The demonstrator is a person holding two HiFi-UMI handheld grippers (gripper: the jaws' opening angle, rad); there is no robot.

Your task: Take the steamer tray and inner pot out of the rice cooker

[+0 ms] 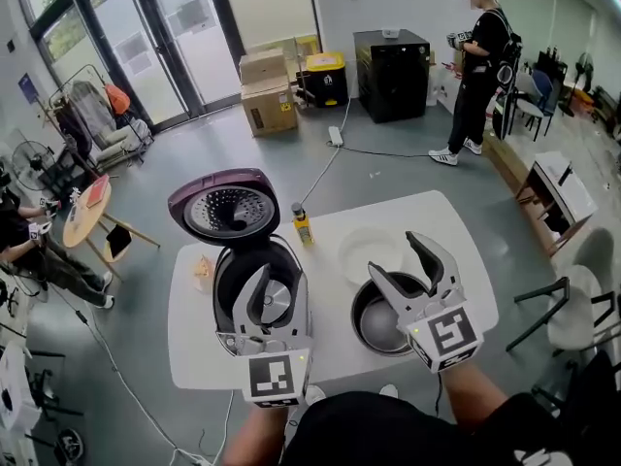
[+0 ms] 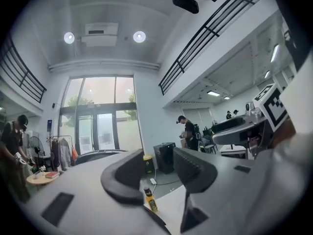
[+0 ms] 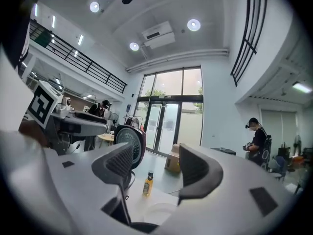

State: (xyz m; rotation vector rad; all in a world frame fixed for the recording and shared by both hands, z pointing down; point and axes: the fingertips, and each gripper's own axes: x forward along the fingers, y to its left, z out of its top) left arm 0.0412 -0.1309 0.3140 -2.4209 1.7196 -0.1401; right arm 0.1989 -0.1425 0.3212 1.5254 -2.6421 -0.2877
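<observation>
The rice cooker (image 1: 254, 282) stands on the left of the white table (image 1: 194, 348), its purple lid (image 1: 225, 208) swung up and open. The dark inner pot (image 1: 380, 326) sits on the table to the cooker's right. The white steamer tray (image 1: 370, 250) lies just behind the pot. My left gripper (image 1: 270, 294) is held up over the cooker's opening, jaws apart and empty. My right gripper (image 1: 396, 257) hovers above the pot and tray, also open and empty. In the right gripper view the lid (image 3: 131, 146) and tray (image 3: 156, 210) show past the right gripper (image 3: 156, 163). The left gripper (image 2: 159, 168) points level.
A yellow bottle (image 1: 303, 224) stands at the table's far edge, behind the cooker. A small yellowish packet (image 1: 202, 270) lies left of the cooker. Chairs (image 1: 572, 309) stand to the right, a round side table (image 1: 87, 212) to the left. A person (image 1: 480, 66) stands far back.
</observation>
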